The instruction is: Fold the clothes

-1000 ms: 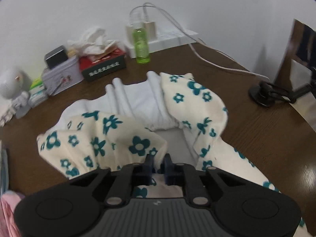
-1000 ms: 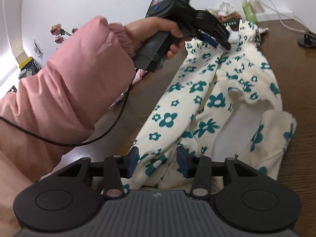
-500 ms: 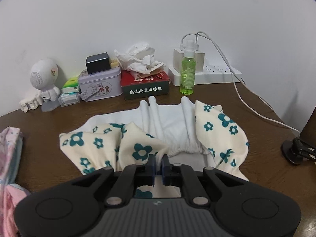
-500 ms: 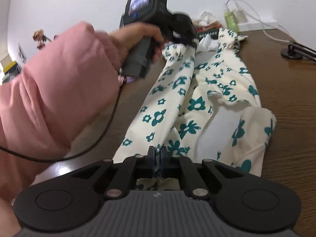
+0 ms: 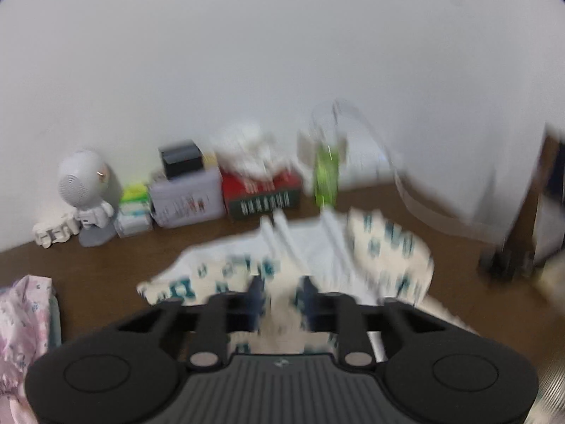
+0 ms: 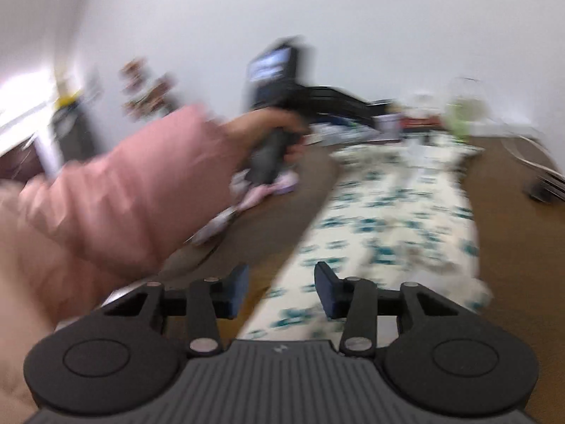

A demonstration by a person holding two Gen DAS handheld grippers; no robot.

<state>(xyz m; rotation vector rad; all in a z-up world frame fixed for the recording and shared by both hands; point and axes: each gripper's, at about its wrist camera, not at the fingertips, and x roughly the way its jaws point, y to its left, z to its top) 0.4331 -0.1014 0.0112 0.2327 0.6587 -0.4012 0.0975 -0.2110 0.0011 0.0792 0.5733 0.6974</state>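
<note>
Brown wood bench (image 6: pixel 512 247) carries the cream trousers with teal flowers (image 6: pixel 388 212), spread flat with their long axis running from the near edge away to the far wall, the white-lined waist end (image 5: pixel 310 243) pointing at the far clutter. The right tongs (image 6: pixel 280 288) stand spread over the near end of the cloth, pinching nothing, and the left tongs (image 5: pixel 280 291) are likewise parted above the waist. Smaller things line the far wall: a pink garment (image 5: pixel 24 318) at the left, a white robot figure (image 5: pixel 88 190), a red box (image 5: pixel 263 190) and a green bottle (image 5: pixel 326 173), all blurred.
</note>
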